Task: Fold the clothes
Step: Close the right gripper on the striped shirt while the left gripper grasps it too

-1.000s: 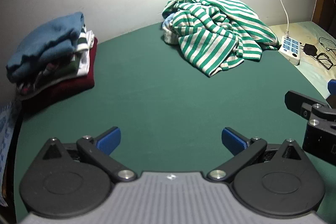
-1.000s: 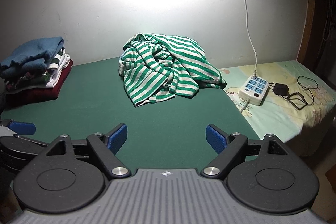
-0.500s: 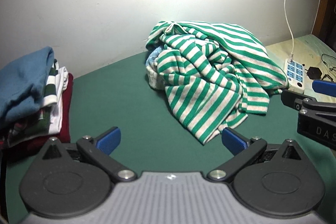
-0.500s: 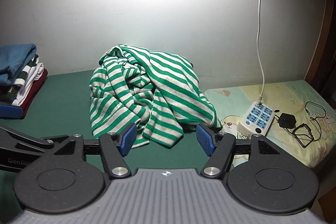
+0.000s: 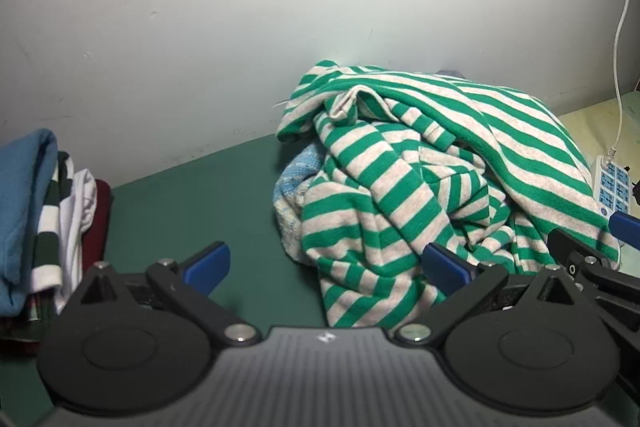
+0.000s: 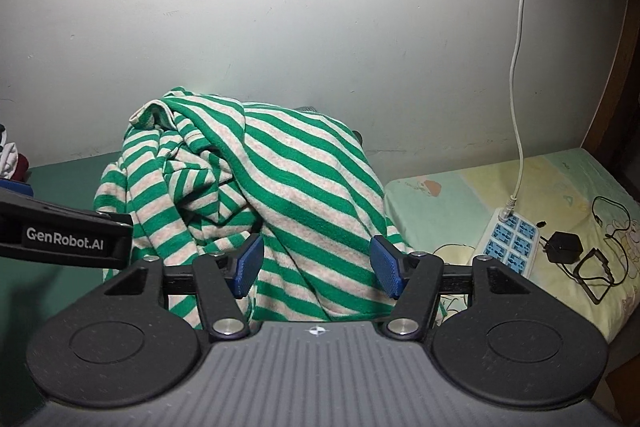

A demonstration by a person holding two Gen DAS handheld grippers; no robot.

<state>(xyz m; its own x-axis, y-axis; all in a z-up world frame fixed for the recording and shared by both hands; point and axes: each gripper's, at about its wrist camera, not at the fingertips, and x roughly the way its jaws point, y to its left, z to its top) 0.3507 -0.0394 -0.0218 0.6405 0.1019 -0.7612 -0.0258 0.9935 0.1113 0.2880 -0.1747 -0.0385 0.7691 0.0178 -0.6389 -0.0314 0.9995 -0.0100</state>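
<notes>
Folded: one stack of garments [image 5: 44, 215], blue knit on top, at the left edge of the green-covered worktop [image 5: 208, 195]; layers cannot be counted. Unfolded: one crumpled green-and-cream striped knit garment [image 6: 280, 187] at the rear edge, over a pale blue item [image 5: 294, 179]. Left tool [image 5: 324, 263] spread wide, empty. Right tool [image 6: 316, 265] moderately spread, empty, close before the garment.

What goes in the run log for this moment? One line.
phase: reach | target: striped garment, crumpled, unfolded | left gripper: open | right gripper: open | folded stack: left
</notes>
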